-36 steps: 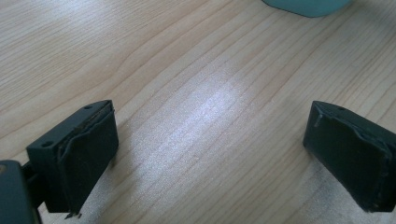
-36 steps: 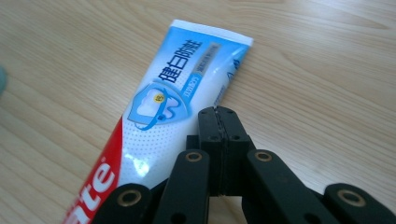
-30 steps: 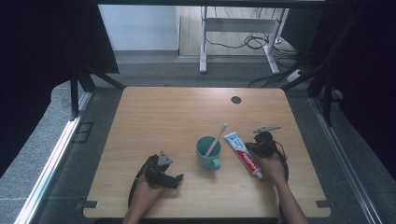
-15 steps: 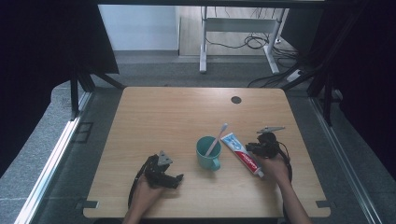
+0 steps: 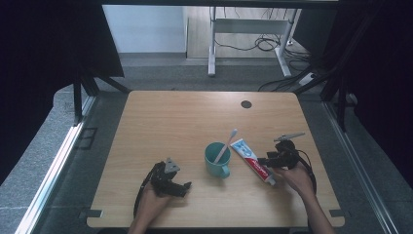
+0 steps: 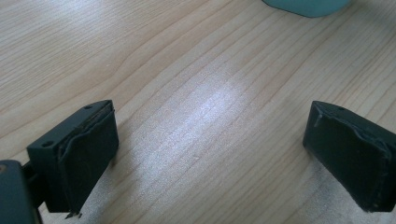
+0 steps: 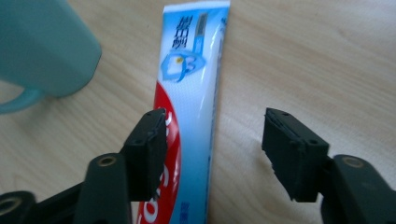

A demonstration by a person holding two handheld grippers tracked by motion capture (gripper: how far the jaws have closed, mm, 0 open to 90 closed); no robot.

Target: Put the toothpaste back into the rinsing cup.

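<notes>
Left claw (image 5: 181,186), nearest the person's edge of the pale wood-grain desk (image 5: 160,122), rests low over bare wood with its jaws spread wide and nothing between them; it appears parked clear of the work, with the base of the teal plastic mug (image 6: 306,6) just ahead of it. Right claw (image 7: 212,144) is released, its jaws parted to roughly the width of the red, white and blue toothpaste tube (image 7: 194,116), which lies flat on the desk, just right of the mug. One jaw overlaps the tube's red printed face and the other stands over bare wood beside it, not yet closing, a stance suited to straddling the tube for pickup. Beyond, the mug holds a white toothbrush (image 5: 226,144) leaning on its rim
</notes>
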